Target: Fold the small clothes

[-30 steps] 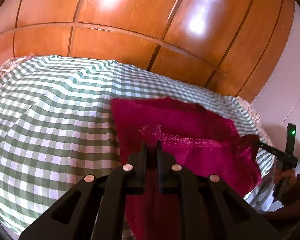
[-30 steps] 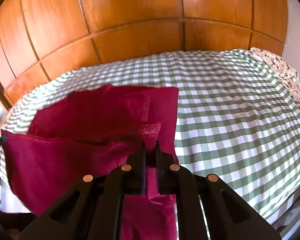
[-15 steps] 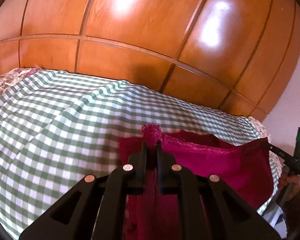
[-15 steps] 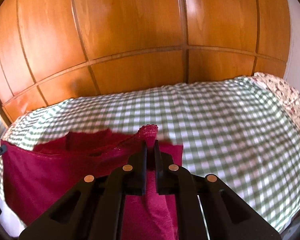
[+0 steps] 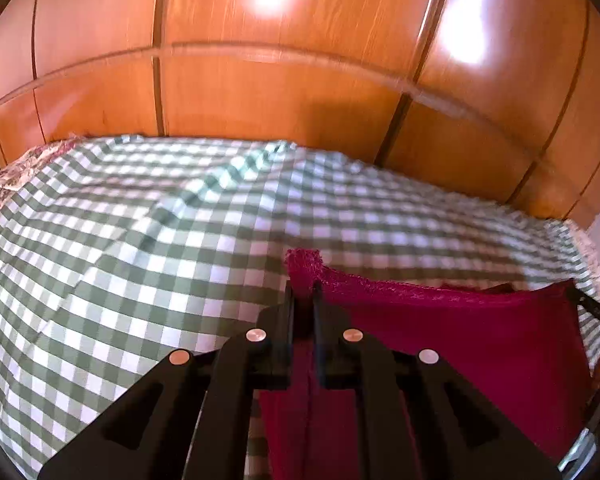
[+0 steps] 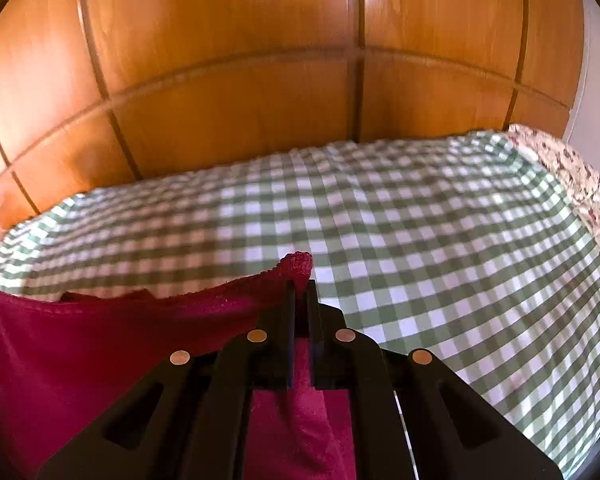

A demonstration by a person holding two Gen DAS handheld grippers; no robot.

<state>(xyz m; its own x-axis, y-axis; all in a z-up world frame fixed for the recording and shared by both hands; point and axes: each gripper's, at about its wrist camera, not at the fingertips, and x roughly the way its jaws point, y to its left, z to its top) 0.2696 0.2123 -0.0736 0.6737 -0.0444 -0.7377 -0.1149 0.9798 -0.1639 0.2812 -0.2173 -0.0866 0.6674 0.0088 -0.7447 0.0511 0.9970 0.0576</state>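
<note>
A dark red cloth (image 5: 460,340) hangs stretched between my two grippers above the green-and-white checked bedspread (image 5: 140,248). My left gripper (image 5: 303,292) is shut on the cloth's left top corner, whose tip sticks up past the fingers. My right gripper (image 6: 299,290) is shut on the other top corner of the cloth (image 6: 100,352). The right gripper's tip also shows at the right edge of the left wrist view (image 5: 592,308). The cloth's lower part is hidden behind the gripper bodies.
Orange wooden wardrobe panels (image 5: 280,80) stand right behind the bed. A floral pillow or sheet edge lies at the bed's end, far left in the left wrist view (image 5: 16,176) and far right in the right wrist view (image 6: 568,168).
Both grippers have risen with the cloth. It lay partly spread on the bed a second ago and now hangs lifted, with more wardrobe and less bed in view.
</note>
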